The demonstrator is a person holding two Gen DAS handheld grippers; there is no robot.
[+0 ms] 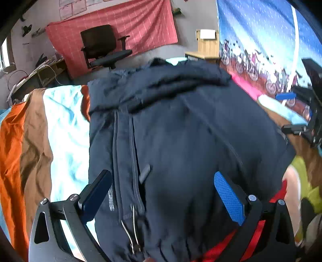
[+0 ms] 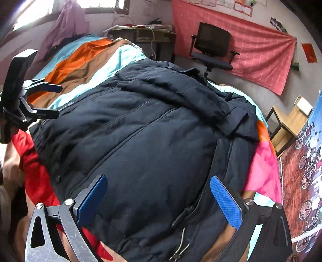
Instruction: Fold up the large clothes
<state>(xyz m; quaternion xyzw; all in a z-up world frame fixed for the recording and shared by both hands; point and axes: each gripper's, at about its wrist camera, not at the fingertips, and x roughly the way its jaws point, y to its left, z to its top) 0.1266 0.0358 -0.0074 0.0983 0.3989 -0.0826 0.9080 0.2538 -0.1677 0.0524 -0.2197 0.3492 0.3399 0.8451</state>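
Big dark blue jacket (image 2: 145, 129) fills middle of both views, lies flat on striped bed cover (image 2: 80, 60). Looks puffy, soft, bulky, a bit slick; may spring back. My left gripper (image 1: 161, 191) wide, holds nothing. My right gripper (image 2: 159, 195) wide too, empty. Best grab: bottom hem near cords (image 1: 130, 225), or side edge. Free bed room upper left in right view; bed edge near pink patch (image 2: 261, 167) at right.

You are working in a lived-in bedroom. A bed (image 2: 84, 60) is wearing striped bedding, an office chair (image 2: 213, 50) is standing by a red wall cloth (image 2: 261, 52), and a cluttered desk (image 2: 145, 34) is sitting under the window (image 2: 40, 10).
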